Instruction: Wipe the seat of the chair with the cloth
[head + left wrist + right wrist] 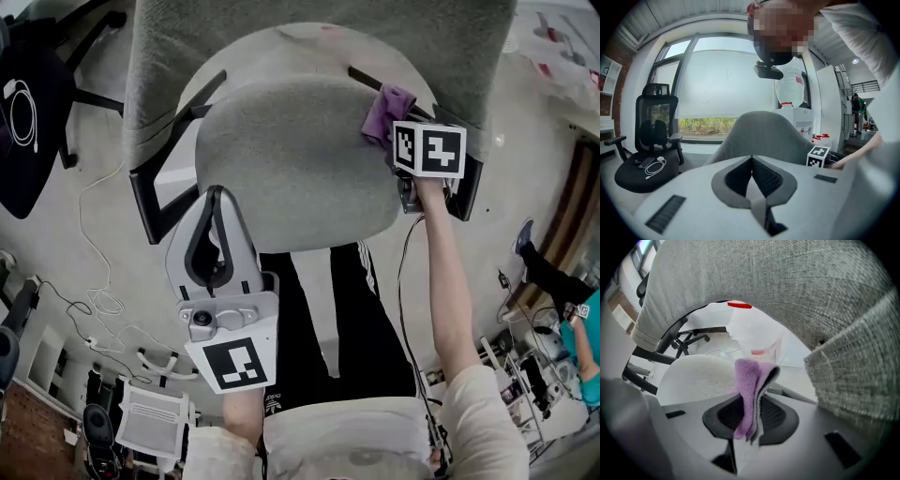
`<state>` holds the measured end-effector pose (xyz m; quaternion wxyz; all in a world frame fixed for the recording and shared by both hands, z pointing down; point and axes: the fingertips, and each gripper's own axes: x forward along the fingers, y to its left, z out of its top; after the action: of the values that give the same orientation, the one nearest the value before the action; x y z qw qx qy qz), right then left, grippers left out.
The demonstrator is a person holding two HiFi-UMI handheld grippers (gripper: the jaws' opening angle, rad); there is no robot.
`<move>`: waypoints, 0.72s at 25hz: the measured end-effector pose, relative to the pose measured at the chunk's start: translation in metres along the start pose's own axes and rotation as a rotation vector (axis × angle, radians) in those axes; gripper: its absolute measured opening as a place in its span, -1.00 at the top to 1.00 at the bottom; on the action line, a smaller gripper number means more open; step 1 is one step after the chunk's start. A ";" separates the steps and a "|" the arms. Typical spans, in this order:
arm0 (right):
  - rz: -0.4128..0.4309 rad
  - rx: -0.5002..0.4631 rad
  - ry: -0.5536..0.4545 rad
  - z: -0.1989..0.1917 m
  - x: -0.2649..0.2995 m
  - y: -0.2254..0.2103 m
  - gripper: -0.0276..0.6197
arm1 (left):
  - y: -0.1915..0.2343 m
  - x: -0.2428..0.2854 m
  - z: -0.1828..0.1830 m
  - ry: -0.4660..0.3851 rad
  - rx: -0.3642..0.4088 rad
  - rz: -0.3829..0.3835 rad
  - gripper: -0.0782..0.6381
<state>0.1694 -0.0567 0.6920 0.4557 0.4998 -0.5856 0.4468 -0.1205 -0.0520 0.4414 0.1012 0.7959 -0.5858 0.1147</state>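
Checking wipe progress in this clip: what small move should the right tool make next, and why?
Probably lower the right tool so the purple cloth lies flatter on the seat, then draw it leftward. The cloth stands pinched upright at the seat's rear right edge, by the backrest, and most of the grey seat stretches to its left.

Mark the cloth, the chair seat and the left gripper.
cloth (pixel 385 109): head view, middle of the purple bunch.
chair seat (pixel 291 155): head view, bare middle of the grey cushion.
left gripper (pixel 217 195): head view, where its shut tips meet.
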 end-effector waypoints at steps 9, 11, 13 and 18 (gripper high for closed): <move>0.084 0.021 -0.125 0.023 -0.044 0.040 0.65 | 0.028 -0.013 -0.004 0.004 0.003 0.079 0.75; 0.164 0.001 -0.177 0.032 -0.061 0.075 0.65 | 0.038 -0.017 -0.004 0.001 0.004 0.104 0.75; 0.250 -0.023 -0.194 0.034 -0.069 0.116 0.65 | 0.048 -0.022 -0.002 -0.009 0.007 0.129 0.75; 0.523 -0.057 -0.117 0.014 -0.060 0.240 0.65 | 0.069 -0.032 -0.001 -0.015 0.021 0.179 0.75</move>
<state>-0.0649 -0.0353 0.6147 0.3043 0.3433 -0.7325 0.5030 -0.1956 -0.0430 0.4342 0.0776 0.7422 -0.6541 0.1236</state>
